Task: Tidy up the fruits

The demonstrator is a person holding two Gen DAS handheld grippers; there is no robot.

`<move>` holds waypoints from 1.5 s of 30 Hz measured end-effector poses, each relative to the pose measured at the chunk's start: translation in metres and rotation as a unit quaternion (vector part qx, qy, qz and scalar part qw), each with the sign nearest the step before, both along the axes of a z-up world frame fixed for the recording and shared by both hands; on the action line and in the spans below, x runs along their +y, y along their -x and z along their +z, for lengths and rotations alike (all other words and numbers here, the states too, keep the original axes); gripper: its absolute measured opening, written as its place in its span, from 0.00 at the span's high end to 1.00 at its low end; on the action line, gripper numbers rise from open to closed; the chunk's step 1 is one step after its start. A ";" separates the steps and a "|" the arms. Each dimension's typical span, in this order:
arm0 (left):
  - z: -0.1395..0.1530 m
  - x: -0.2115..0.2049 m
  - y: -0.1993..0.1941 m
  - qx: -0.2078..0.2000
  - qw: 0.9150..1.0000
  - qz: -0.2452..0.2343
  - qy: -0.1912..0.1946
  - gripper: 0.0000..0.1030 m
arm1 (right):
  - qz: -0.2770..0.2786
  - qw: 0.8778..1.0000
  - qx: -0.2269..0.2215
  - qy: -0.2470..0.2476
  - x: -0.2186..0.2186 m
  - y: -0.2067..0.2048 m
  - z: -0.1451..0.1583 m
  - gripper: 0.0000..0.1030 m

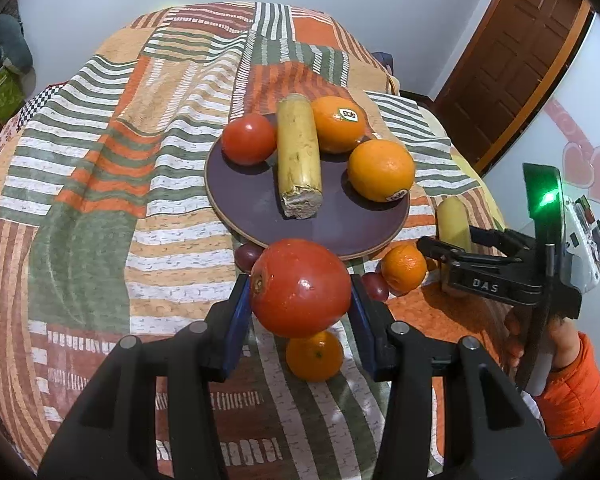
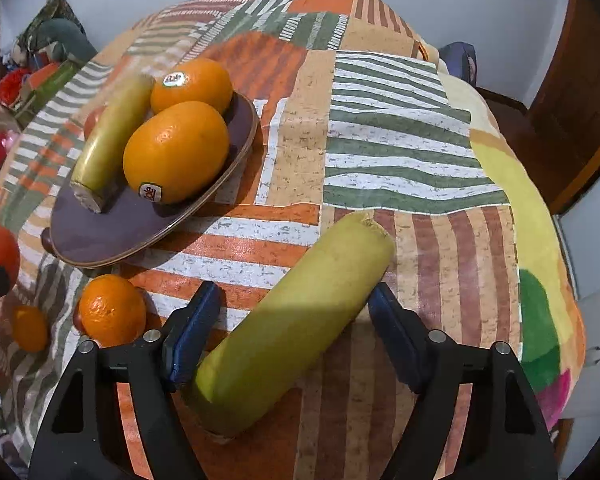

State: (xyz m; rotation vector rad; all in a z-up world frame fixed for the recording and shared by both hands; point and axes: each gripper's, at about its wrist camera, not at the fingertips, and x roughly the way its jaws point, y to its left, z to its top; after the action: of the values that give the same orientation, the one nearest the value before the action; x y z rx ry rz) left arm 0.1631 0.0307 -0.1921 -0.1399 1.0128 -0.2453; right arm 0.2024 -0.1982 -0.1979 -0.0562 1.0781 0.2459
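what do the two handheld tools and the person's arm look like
Both tools, left tool and right tool, have black plastic frames, silver pivot pins and blue finger pads. The right tool's side reads "DAS" beside a green light. The person's sleeve is orange.

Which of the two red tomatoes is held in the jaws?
The larger red tomato nearest the camera, clamped in the left gripper above the cloth; the other red tomato lies on the dark round plate.

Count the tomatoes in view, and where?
2. One tomato gripped in the left tool; one tomato on the plate, left of the banana piece. Others may be hidden.
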 end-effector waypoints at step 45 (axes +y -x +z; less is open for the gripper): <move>0.016 0.019 -0.057 -0.030 0.999 0.022 -0.020 0.55 | 0.111 0.983 -0.118 -0.088 0.052 -0.007 0.090 0.68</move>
State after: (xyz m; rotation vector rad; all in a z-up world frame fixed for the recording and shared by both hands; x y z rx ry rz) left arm 0.2199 0.0493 -0.1764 -0.1165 0.9532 -0.1880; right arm 0.2091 -0.1460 -0.1079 -0.0454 0.8099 0.5228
